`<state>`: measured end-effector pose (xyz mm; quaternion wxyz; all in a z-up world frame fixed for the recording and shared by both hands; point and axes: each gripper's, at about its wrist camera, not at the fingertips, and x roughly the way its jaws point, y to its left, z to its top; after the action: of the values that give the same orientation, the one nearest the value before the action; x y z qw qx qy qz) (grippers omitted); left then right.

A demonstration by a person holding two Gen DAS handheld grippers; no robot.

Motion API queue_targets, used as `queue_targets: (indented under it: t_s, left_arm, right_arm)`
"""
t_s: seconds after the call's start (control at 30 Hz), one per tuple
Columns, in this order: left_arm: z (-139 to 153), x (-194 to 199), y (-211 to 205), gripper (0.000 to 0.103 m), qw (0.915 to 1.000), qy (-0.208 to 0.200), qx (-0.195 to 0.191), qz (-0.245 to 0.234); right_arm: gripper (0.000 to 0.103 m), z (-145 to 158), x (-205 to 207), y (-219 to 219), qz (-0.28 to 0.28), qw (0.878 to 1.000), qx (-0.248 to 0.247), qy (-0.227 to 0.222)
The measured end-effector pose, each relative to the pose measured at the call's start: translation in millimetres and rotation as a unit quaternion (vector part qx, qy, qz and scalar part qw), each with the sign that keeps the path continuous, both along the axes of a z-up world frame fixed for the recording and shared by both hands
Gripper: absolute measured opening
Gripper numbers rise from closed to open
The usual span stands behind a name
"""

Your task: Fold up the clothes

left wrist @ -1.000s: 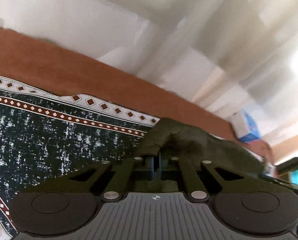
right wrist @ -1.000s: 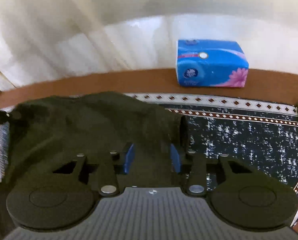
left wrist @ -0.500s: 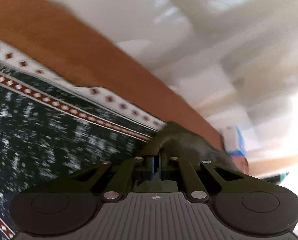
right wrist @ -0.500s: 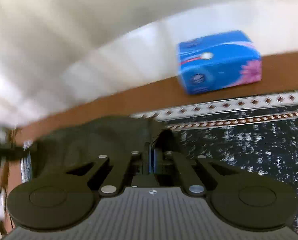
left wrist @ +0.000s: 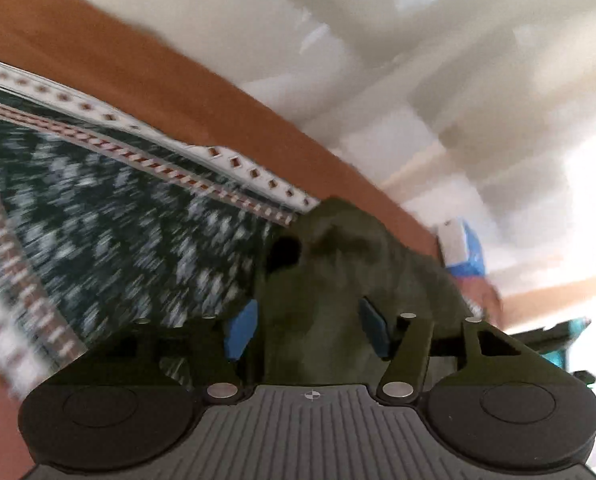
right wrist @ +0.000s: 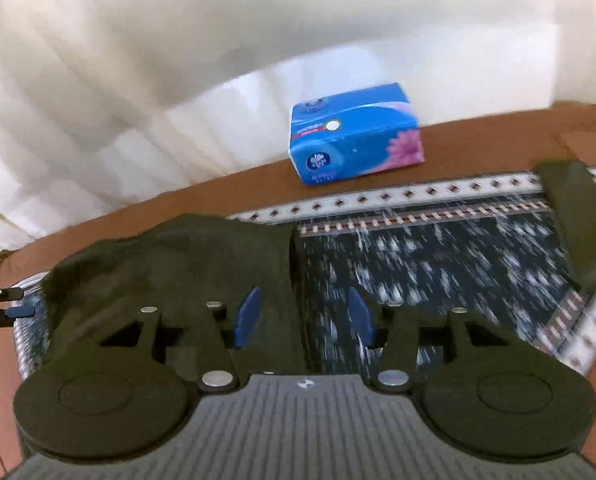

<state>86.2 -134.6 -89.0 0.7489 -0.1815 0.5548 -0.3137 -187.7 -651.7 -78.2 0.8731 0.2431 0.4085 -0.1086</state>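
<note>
Both grippers have just been opening. The left gripper now has its blue pads spread apart, with the dark olive garment bunched between them at lower centre, not pinched. In the right wrist view, the right gripper also stands parted; the garment's edge lies between the pads, loose, the cloth spreading to the lower left over the patterned dark cloth. A blue tissue pack sits upper centre on the brown table. Another olive piece lies at right.
</note>
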Motion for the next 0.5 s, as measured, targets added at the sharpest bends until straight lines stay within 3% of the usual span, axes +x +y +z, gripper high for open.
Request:
queue_targets:
  t_s: [0.1, 0.23, 0.37, 0.5]
  left_arm:
    - [13, -56, 6, 0.079, 0.9977, -0.035, 0.051, -0.028]
    - [6, -126, 13, 0.08, 0.994, -0.044, 0.087, -0.05]
    - [-14, -161, 17, 0.08, 0.9949, -0.022, 0.097, -0.017]
    - [-26, -171, 12, 0.08, 0.9942, -0.025, 0.105, -0.004]
  right_arm:
    - [0.054, 8, -37, 15, 0.001, 1.0, 0.005, 0.006]
    - [0.055, 5, -98, 40, -0.009, 1.0, 0.006, 0.02]
    - [0.055, -11, -151, 55, -0.042, 0.998, 0.021, 0.042]
    - [0.055, -32, -183, 64, -0.06, 0.995, 0.034, 0.072]
